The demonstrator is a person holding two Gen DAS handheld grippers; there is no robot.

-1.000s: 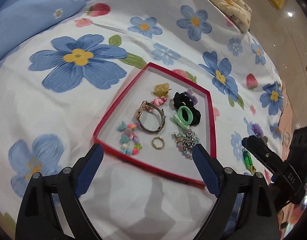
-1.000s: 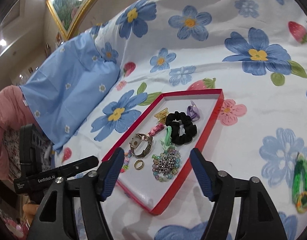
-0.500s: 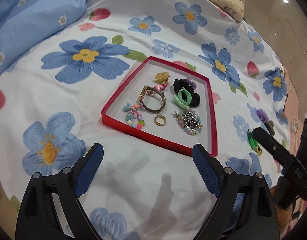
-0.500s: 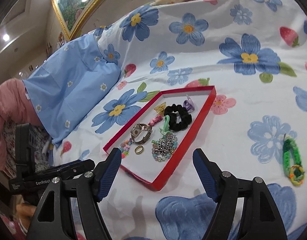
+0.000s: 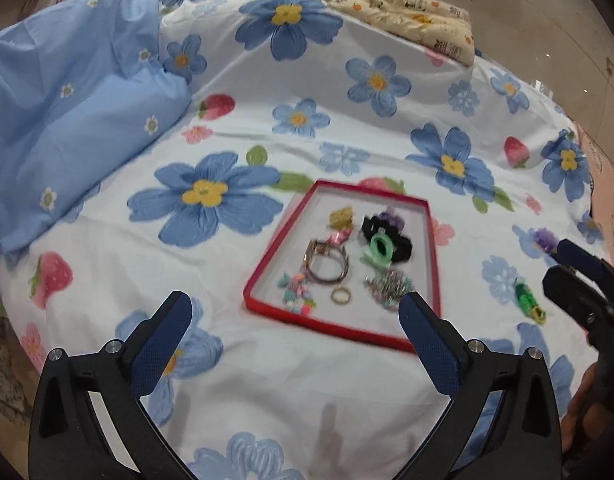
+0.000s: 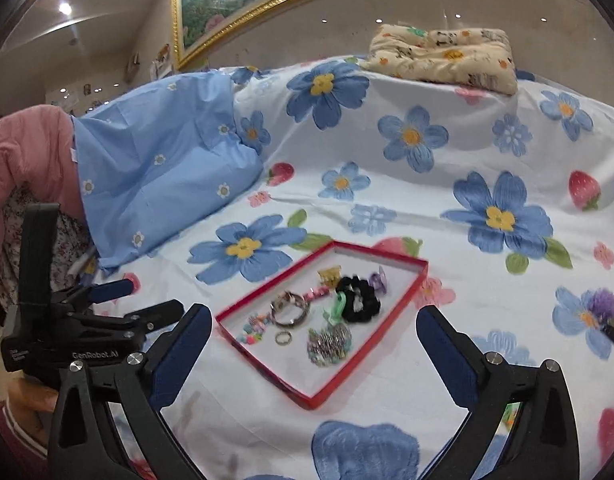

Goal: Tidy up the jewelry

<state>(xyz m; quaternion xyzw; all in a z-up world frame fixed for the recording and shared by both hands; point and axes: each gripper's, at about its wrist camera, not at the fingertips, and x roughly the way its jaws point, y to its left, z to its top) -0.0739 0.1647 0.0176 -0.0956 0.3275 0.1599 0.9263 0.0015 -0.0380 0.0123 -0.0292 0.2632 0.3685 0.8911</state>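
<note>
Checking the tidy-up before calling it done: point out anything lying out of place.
Two pieces lie on the floral bedsheet outside the red tray, off its right side: a green beaded piece and a purple fuzzy hair tie. The rest of the jewelry sits inside the tray. Both hand-held grippers are empty, jaws opening.

The bed sheet (image 5: 107,264) is soft, matt printed cloth, lightly creased. The red tray (image 5: 263,268) looks like matt card with a pale, smooth floor. In it, the ring (image 5: 341,295) and the bracelet (image 5: 327,264) gleam like polished metal, the black scrunchie (image 5: 403,246) is dull, fuzzy fabric, and the green clip (image 5: 381,247) is glossy plastic. The left gripper's fingers (image 5: 163,344) have dark blue pads with a fine, grippy texture on matt black plastic arms with shiny metal screws. The wall (image 6: 107,40) behind is glossy.
</note>
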